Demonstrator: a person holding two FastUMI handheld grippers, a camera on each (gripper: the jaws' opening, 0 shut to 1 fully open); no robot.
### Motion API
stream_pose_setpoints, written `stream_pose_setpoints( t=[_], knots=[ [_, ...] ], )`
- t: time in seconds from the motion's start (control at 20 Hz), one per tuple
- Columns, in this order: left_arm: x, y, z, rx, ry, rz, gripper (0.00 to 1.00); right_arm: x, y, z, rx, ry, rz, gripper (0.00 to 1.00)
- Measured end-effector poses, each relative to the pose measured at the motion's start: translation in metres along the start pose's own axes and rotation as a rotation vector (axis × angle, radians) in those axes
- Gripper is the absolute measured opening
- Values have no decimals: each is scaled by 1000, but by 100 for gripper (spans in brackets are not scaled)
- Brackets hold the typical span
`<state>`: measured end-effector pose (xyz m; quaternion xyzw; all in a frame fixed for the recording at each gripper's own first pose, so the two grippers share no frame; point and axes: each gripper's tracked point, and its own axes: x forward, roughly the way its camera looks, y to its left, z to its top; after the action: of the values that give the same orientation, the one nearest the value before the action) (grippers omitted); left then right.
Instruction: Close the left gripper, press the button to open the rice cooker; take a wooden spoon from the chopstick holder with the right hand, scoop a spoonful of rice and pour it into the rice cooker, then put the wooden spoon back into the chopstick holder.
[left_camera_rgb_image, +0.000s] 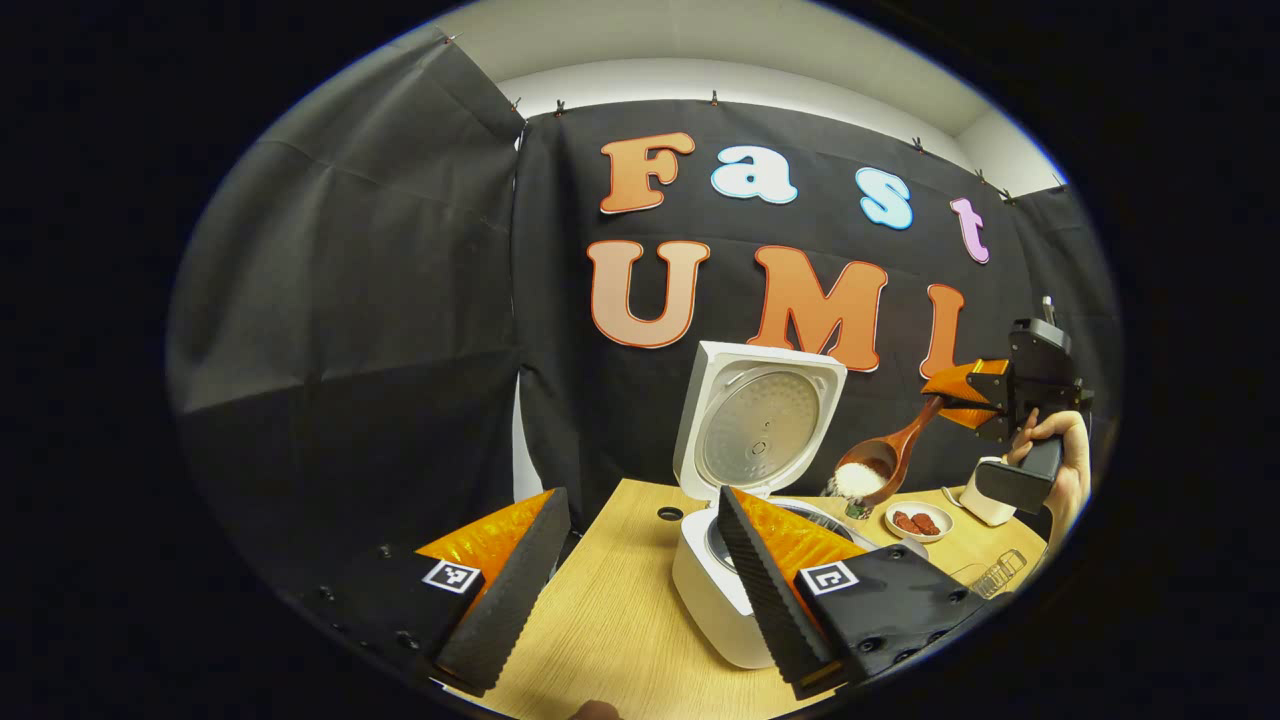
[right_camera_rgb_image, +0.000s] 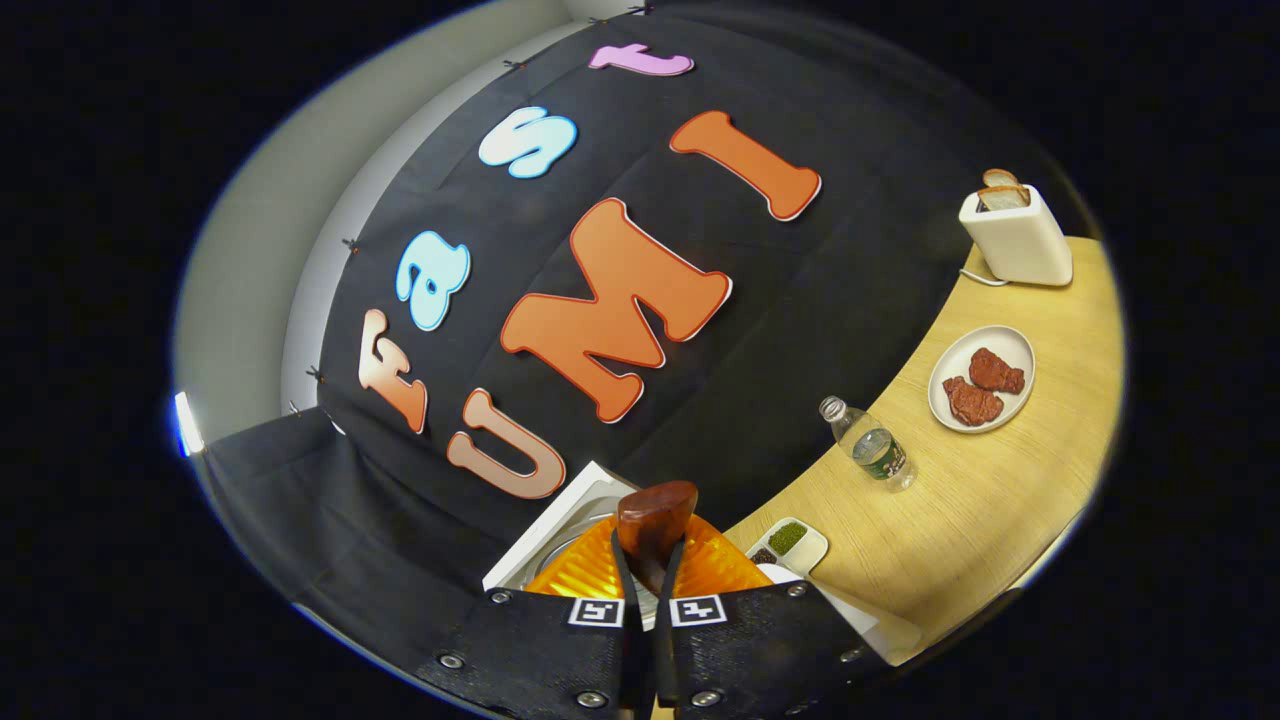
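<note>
The white rice cooker (left_camera_rgb_image: 715, 590) stands on the wooden table (left_camera_rgb_image: 620, 620) with its lid (left_camera_rgb_image: 760, 430) raised upright. My left gripper (left_camera_rgb_image: 640, 590) is open just in front of it, one finger overlapping the cooker's body. The wooden spoon (left_camera_rgb_image: 885, 455), heaped with white rice, hangs to the right of the lid and above the cooker's right side. My right gripper (left_camera_rgb_image: 948, 393), held by a hand (left_camera_rgb_image: 1055, 450), is shut on its handle. In the right gripper view, that gripper (right_camera_rgb_image: 645, 585) clamps the spoon handle (right_camera_rgb_image: 655, 525), with a corner of the cooker lid (right_camera_rgb_image: 560, 530) below it.
A plate of red meat (right_camera_rgb_image: 982, 378), a water bottle (right_camera_rgb_image: 868, 445), a white toaster (right_camera_rgb_image: 1015, 235) with bread and a small dish of green bits (right_camera_rgb_image: 790, 540) sit on the table (right_camera_rgb_image: 1000, 500). A clear ribbed object (left_camera_rgb_image: 1000, 572) lies near the right edge.
</note>
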<state>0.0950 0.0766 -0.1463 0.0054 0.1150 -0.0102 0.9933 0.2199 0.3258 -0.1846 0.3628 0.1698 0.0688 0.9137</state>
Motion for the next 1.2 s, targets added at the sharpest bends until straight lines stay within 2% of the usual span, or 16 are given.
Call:
stream_pose_setpoints(
  t=[0.65, 0.85, 1.05, 1.2],
  knots=[
    [-7, -6, 10, -5, -20, -15, 100, 6, 8, -3, -130, 1, 4, 2],
    [-8, -8, 26, -5, -34, -18, 100, 4, 20, 0, -199, -13, 26, 2],
    [-15, -4, 54, 46, -86, 15, 100, 2, 27, 0, -237, -7, 39, 2],
    [-20, -13, 65, 47, -105, -2, 100, 1, 31, 0, -273, -7, 42, 2]
  ],
)
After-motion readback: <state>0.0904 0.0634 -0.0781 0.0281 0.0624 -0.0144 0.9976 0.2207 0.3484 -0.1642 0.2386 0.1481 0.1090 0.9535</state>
